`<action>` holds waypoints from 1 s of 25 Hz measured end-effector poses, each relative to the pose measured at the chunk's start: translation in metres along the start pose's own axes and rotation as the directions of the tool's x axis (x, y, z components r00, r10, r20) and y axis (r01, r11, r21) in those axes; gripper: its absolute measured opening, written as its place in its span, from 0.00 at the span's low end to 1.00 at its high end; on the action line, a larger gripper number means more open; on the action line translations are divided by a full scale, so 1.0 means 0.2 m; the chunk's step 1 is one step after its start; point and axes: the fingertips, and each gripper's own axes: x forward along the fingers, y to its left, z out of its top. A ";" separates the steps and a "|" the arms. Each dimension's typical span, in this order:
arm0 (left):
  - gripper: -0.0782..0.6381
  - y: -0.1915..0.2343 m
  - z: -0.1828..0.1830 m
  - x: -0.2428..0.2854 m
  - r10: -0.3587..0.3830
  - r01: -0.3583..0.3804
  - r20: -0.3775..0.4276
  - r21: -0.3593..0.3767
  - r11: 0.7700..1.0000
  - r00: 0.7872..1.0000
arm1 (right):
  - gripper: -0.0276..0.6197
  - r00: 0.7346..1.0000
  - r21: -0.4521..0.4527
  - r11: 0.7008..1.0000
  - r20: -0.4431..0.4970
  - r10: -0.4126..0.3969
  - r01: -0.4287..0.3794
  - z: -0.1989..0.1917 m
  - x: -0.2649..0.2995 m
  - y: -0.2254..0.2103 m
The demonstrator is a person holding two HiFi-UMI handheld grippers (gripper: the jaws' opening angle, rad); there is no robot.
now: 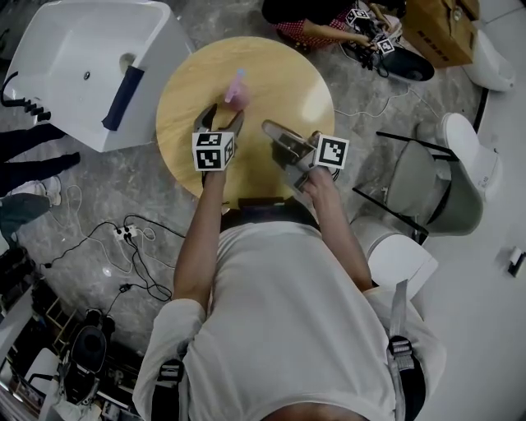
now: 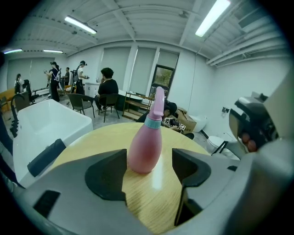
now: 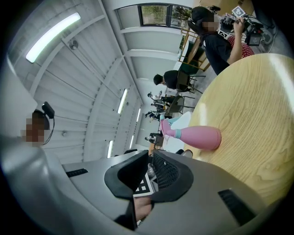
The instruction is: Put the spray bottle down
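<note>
A pink spray bottle (image 1: pixel 237 89) with a pale pink nozzle stands upright on the round wooden table (image 1: pixel 279 74). My left gripper (image 1: pixel 223 117) is open just behind it. In the left gripper view the bottle (image 2: pixel 147 142) rests on the table (image 2: pixel 151 197) at the mouth of the left gripper (image 2: pixel 149 153), with a gap between it and each jaw. My right gripper (image 1: pixel 269 128) hovers over the table to the right, shut and empty. In the right gripper view, the bottle (image 3: pixel 197 137) stands apart beyond the shut right gripper (image 3: pixel 150 153).
A white tub (image 1: pixel 82 66) stands left of the table. A grey chair (image 1: pixel 427 181) and a white toilet (image 1: pixel 468 148) are at the right. Another person (image 1: pixel 320 25) with grippers sits beyond the table by a cardboard box (image 1: pixel 440 29). Cables (image 1: pixel 131 238) lie on the floor.
</note>
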 end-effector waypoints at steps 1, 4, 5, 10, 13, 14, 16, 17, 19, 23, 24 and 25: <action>0.54 -0.01 -0.01 -0.03 -0.004 0.004 -0.004 0.002 1.000 1.000 | 0.10 1.000 -0.007 1.000 -0.002 -0.001 0.001 -0.01 0.00 0.02; 0.54 -0.02 -0.05 -0.13 -0.021 0.021 -0.018 -0.003 1.000 1.000 | 0.10 1.000 -0.017 1.000 0.002 -0.005 0.005 -0.04 0.00 0.05; 0.54 -0.02 -0.07 -0.16 -0.028 0.028 -0.024 -0.012 1.000 0.999 | 0.10 1.000 -0.018 1.000 0.006 -0.006 0.006 -0.05 -0.01 0.06; 0.41 -0.04 -0.16 -0.35 -0.065 0.064 -0.031 -0.048 0.997 0.997 | 0.10 1.000 -0.049 0.999 0.019 -0.010 0.011 -0.12 -0.02 0.13; 0.33 -0.06 -0.17 -0.45 -0.082 0.081 -0.001 -0.062 0.995 0.997 | 0.10 0.999 -0.067 0.997 0.027 -0.025 0.027 -0.17 -0.05 0.17; 0.25 -0.07 -0.17 -0.48 -0.093 0.094 0.013 -0.064 0.994 0.996 | 0.10 0.999 -0.074 0.997 0.029 -0.029 0.031 -0.18 -0.06 0.18; 0.14 -0.09 -0.15 -0.54 -0.125 0.127 0.039 -0.057 0.990 0.991 | 0.10 0.999 -0.087 0.996 0.037 -0.028 0.031 -0.22 -0.06 0.21; 0.13 -0.10 -0.14 -0.57 -0.140 0.142 0.048 -0.047 0.989 0.989 | 0.10 0.999 -0.092 0.995 0.041 -0.025 0.029 -0.25 -0.06 0.23; 0.12 -0.11 -0.14 -0.63 -0.158 0.160 0.057 -0.021 0.987 0.986 | 0.10 0.999 -0.100 0.995 0.047 -0.024 0.029 -0.31 -0.06 0.27; 0.12 -0.10 -0.16 -0.72 -0.168 0.167 0.055 0.019 0.986 0.984 | 0.10 0.998 -0.115 0.993 0.052 -0.036 0.042 -0.41 -0.05 0.32; 0.12 -0.10 -0.17 -0.73 -0.168 0.167 0.048 0.025 0.986 0.985 | 0.10 0.998 -0.116 0.992 0.053 -0.040 0.046 -0.43 -0.05 0.33; 0.12 -0.10 -0.18 -0.74 -0.169 0.168 0.037 0.028 0.985 0.985 | 0.10 0.997 -0.115 0.992 0.057 -0.044 0.050 -0.44 -0.06 0.34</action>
